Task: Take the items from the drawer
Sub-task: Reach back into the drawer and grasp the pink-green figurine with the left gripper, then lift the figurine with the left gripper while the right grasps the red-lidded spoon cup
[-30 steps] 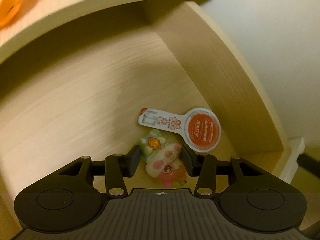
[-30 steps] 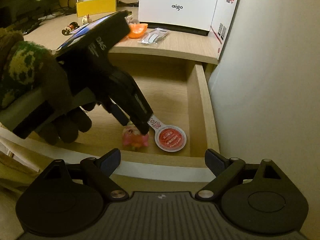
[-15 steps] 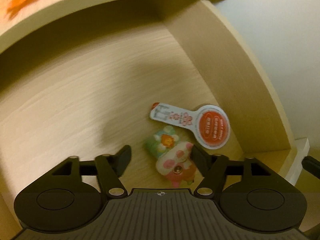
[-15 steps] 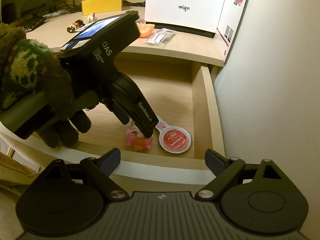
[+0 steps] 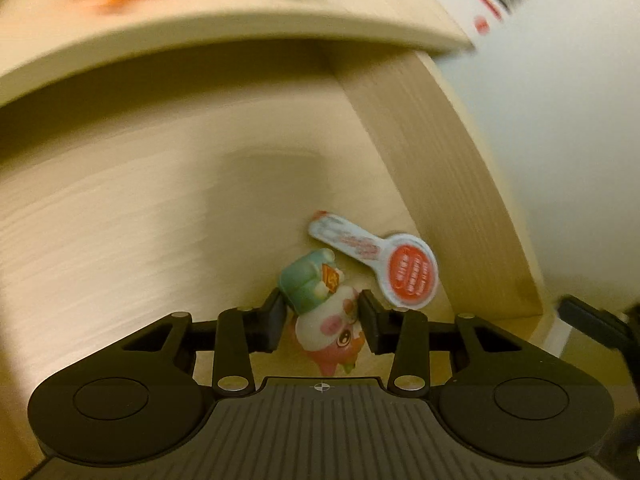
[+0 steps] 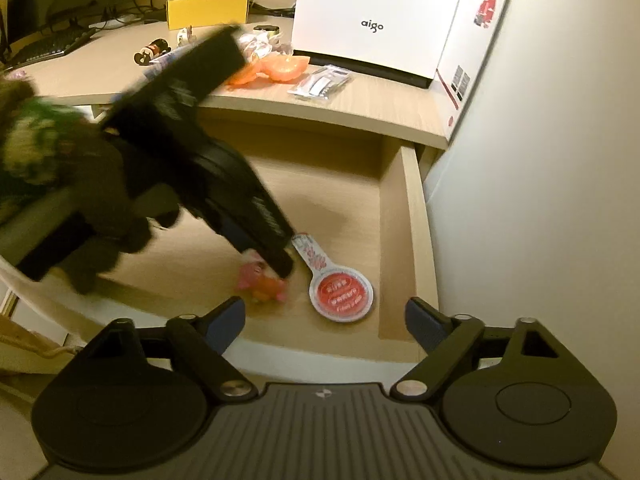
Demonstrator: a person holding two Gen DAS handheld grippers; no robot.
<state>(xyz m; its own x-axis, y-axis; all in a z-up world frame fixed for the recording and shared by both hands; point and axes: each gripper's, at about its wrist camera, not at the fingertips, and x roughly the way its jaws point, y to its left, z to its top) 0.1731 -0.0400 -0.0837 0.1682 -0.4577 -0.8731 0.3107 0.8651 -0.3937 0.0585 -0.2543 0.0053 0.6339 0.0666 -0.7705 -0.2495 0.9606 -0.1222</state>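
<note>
The open drawer [image 6: 412,240] of pale wood-grain board holds 2 things near its front right corner: a small pink and white plastic pig figurine with a teal hat [image 5: 326,312] and, just beside it towards the right wall, a flat white paddle-shaped sachet with a round red label [image 5: 396,268].

The left gripper [image 5: 322,320] points steeply down into the drawer, and the figurine lies directly between its black pads. Its jaws are closing at this moment, about half apart. In the left wrist view the left pad looks to be at the teal hat while a sliver of gap seems to remain at the right pad; motion blur makes contact hard to call, so I would not say it is gripped yet. The figurine's long axis, hat to feet, runs roughly along the gripper's pointing line, slightly slanted, so the pads meet it across its narrow width. That looks like a sound line for a pinch.

The sachet's handle end [image 6: 306,250] lies just past the left gripper's tip in the right wrist view, so a stray nudge could shift it.

The right gripper [image 6: 325,322] hangs outside the drawer, over its front edge, jaws wide and narrowing with nothing between them. It is well apart from the figurine, though the sachet lies ahead of it. The left hand [image 6: 100,240], in a dark glove, is clearly the nearer 1 for the figurine.

The counter [image 6: 380,104] above carries orange pieces and a white box.
</note>
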